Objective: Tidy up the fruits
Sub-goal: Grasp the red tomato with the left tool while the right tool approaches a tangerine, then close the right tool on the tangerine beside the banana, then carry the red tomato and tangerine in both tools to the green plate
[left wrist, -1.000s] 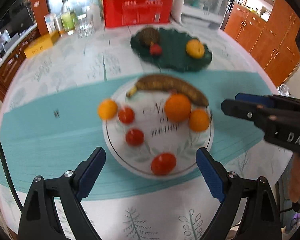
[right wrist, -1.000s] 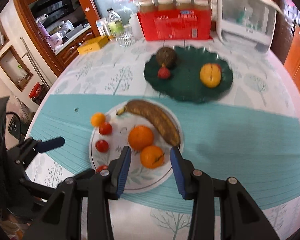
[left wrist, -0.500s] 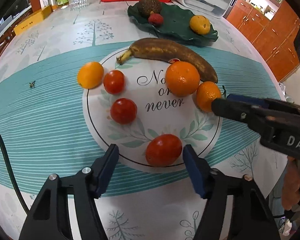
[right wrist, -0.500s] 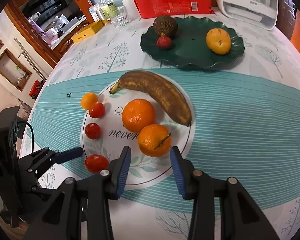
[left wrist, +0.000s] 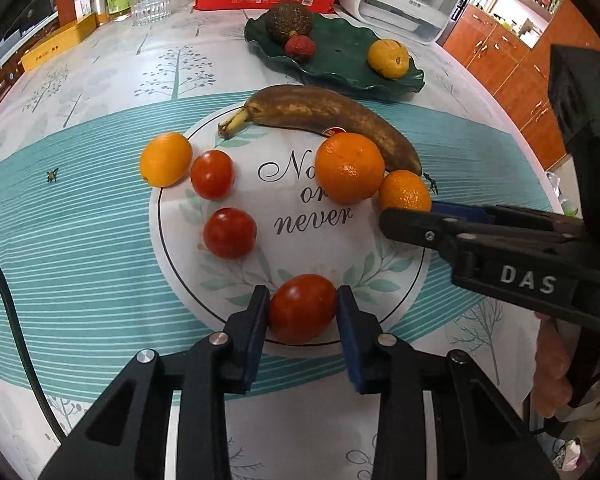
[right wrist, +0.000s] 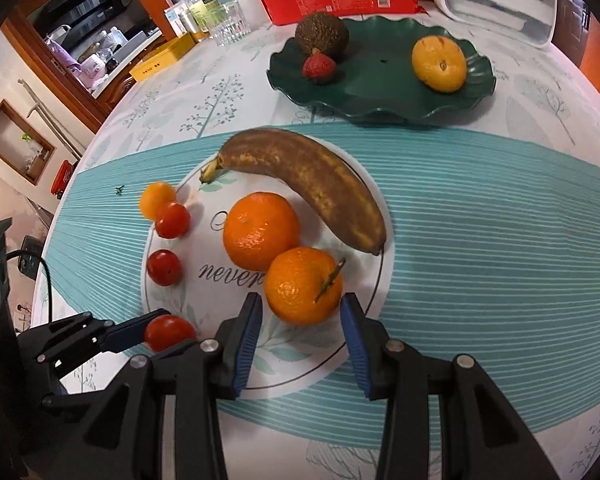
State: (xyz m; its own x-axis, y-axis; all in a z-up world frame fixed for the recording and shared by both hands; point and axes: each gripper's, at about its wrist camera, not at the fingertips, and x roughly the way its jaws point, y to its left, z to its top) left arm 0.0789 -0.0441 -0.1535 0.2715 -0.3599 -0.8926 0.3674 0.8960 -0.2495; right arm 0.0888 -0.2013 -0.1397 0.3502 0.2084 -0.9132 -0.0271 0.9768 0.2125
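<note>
The tomato (left wrist: 302,307) is glossy and smooth. The mandarin (right wrist: 303,286) has dimpled, shiny peel. The plate (left wrist: 300,240) looks glazed ceramic (printed lettering). The banana (left wrist: 324,120) is matt brown. The bench (left wrist: 100,240) wears a patterned cloth; the dish (right wrist: 380,88) is gleaming green.

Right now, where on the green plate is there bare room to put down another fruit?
The green plate is bare across its middle and front, between the strawberry with the avocado at its left and the yellow citrus at its right. The white plate is crowded: banana, two oranges, tomatoes.
</note>
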